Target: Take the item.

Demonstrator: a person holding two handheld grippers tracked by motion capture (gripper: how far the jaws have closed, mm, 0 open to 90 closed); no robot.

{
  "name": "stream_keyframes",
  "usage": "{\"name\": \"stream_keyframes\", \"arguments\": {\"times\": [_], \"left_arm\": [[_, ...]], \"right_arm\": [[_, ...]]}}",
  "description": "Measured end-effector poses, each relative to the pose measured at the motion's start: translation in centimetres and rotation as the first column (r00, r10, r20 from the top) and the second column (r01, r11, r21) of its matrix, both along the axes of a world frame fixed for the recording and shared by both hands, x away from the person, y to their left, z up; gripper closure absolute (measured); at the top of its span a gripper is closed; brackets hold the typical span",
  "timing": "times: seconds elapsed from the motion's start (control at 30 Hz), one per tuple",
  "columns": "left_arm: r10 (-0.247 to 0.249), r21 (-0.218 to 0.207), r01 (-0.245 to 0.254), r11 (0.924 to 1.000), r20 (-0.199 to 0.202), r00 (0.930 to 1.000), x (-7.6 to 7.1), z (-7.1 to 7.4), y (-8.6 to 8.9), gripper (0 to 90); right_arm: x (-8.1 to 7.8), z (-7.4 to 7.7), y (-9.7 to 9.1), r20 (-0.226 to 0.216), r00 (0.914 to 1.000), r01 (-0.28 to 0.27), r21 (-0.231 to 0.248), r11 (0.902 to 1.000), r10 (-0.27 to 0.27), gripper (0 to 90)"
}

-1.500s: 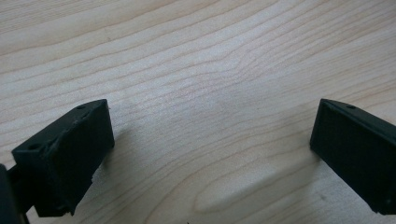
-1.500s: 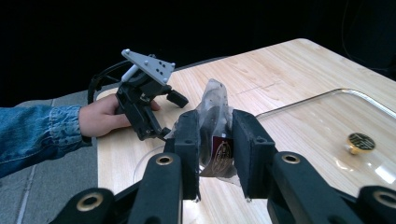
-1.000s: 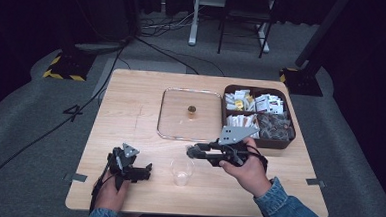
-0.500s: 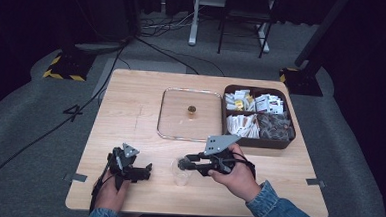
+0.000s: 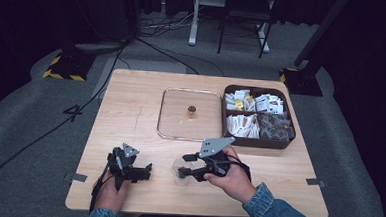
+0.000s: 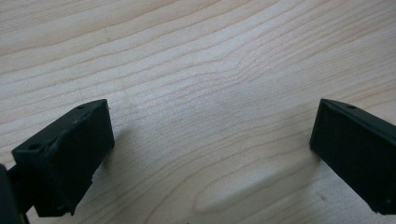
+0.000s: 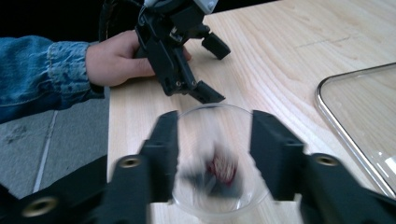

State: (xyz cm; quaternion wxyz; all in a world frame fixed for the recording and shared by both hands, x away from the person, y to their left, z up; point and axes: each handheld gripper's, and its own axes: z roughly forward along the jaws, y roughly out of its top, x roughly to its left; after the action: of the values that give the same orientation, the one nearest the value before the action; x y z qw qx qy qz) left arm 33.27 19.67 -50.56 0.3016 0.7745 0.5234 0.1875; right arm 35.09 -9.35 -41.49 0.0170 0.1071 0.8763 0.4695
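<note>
A clear plastic cup (image 5: 177,177) stands near the table's front edge, between my two grippers. My right gripper (image 5: 184,165) hangs over it, jaws apart on either side of the cup's rim. In the right gripper view the cup (image 7: 219,116) sits between the jaws of that gripper (image 7: 215,144), and a blurred red and dark item (image 7: 219,170) lies inside it. My left gripper (image 5: 146,171) rests low on the wood to the cup's left, open and holding nothing. The left gripper view has its jaws (image 6: 210,149) wide apart above bare wood.
A glass lid (image 5: 180,123) with a small gold knob (image 5: 192,109) lies flat at the table's middle. Right of it stands a brown divided box (image 5: 284,138) with several packets. The wooden table (image 5: 131,110) ends close behind my hands; dark floor and cables surround it.
My right gripper has travelled left and toward me, from beside the box's front edge to over the cup. The left gripper has stayed put.
</note>
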Motion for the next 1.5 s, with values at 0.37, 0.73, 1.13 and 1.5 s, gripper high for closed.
{"name": "stream_keyframes", "arguments": {"times": [0.37,0.73,1.13,1.5], "left_arm": [[0.0,0.001,0.0,1.0,0.0,1.0,0.0,0.0,0.0,0.0],[0.0,0.0,0.0,1.0,0.0,1.0,0.0,0.0,0.0,0.0],[0.0,0.0,0.0,1.0,0.0,1.0,0.0,0.0,0.0,0.0],[-0.005,-0.001,0.005,1.0,-0.001,1.0,0.2,0.0,0.0,0.0]], "right_arm": [[0.1,-0.2,0.0,-0.006,0.9999,0.013,0.02,0.9997,-0.013,38.9],[-0.3,2.4,-2.7,0.015,0.9977,0.065,0.07,0.9954,-0.066,30.2],[-0.6,3.7,-7.0,0.036,0.9887,0.143,0.076,0.9868,-0.146,27.1],[0.4,3.2,-11.8,0.054,0.9648,0.255,0.045,0.9658,-0.258,21.3]]}}
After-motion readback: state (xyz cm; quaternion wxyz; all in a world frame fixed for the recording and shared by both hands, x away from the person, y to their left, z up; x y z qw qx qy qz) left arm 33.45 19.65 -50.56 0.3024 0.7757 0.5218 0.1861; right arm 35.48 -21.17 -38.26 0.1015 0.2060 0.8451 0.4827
